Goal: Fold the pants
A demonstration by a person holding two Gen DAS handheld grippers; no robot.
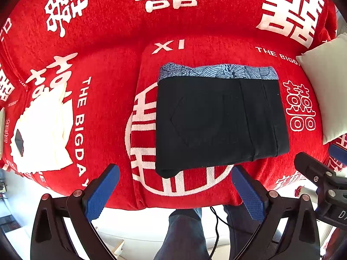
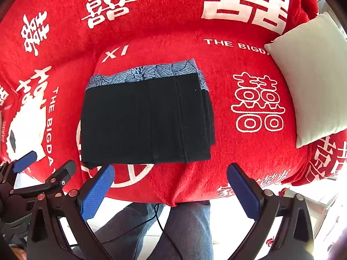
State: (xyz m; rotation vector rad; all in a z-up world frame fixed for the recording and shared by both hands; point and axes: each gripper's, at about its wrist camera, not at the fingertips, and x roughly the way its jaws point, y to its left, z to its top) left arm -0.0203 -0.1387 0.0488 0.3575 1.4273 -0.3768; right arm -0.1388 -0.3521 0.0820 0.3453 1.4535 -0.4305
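The black pants (image 1: pixel 219 121) lie folded into a compact, squarish bundle on the red blanket (image 1: pixel 108 49) that covers the sofa seat, sitting over the big white circular emblem (image 1: pixel 141 143) printed near the seat's front edge. A strip of blue-and-white patterned lining (image 1: pixel 219 71) shows along the far side of the bundle, toward the seat's back, and a stitched pocket outline can be made out on the top layer. The bundle's near edge stops short of the seat's front edge, leaving a band of red cloth bare. Both tools hang just off that front edge, above the floor and the person's jean-clad legs (image 2: pixel 186 227), touching nothing. The left gripper (image 1: pixel 175 186) has its blue-padded fingers (image 1: pixel 102 191) spread wide with only air between them, lined up with the near left part of the bundle. The right gripper (image 2: pixel 171 186) is likewise spread wide and empty, facing the bundle's near right corner. Toward the seat's left end lies a crumpled white cloth (image 1: pixel 43 134) with a small dark object (image 1: pixel 19 140) resting on it; I can't tell what that is. A pale cushion (image 2: pixel 312 78) leans at the right end of the seat, well apart from the pants. A thin black cable (image 2: pixel 159 221) trails down between the legs.
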